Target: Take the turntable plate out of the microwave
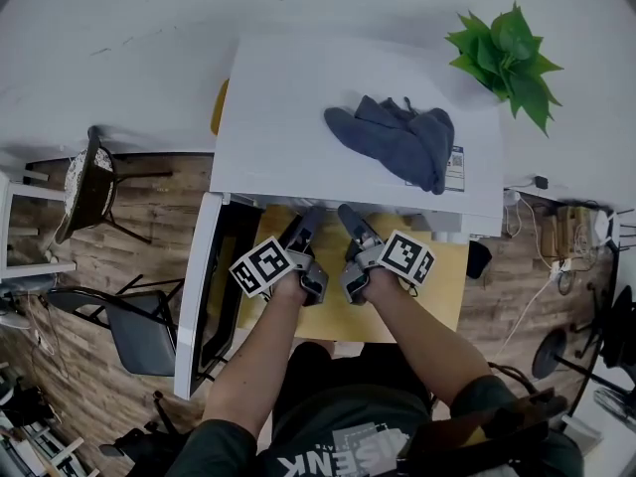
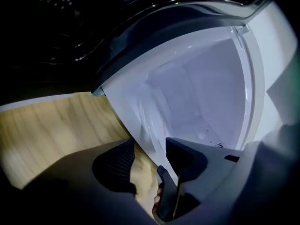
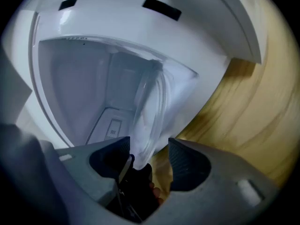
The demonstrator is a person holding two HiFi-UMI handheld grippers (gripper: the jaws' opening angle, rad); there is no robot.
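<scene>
While both tongs reach toward the open microwave [image 1: 298, 117], neither is clamped on anything. Left tongs [image 2: 147, 161] and right tongs [image 3: 147, 156] both stand with jaws wide apart.

Left gripper view: wooden tabletop [image 2: 51, 130] lies left of the gap and the pale cavity [image 2: 201, 88] right of it. A pale edge runs down into the gap; can't tell if it's glass or the microwave's white front.

Right gripper view: turntable plate [image 3: 150, 107], clear glass, seen near edge-on. Its rim dips into the gap of the right tongs, just beside the pad on that view's left; can't tell if it touches. It's clear of the other pad, so not pinched. The rest of the plate runs back toward the cavity mouth, with tabletop to its right. Head view doesn't resolve the plate.

Counts, head view, left to right:
- 2 chairs [image 1: 89, 182] on the floor
- 1 door [image 1: 199, 286], swung open at the microwave's left
- 1 microwave
- 2 tongs side by side at its front, over the tabletop, each with 1 marker cube [image 1: 263, 266]
- 1 blue-grey cloth [image 1: 397, 137] on top of the microwave
- 1 green plant [image 1: 507, 58] beyond its right corner
- 1 plate
</scene>
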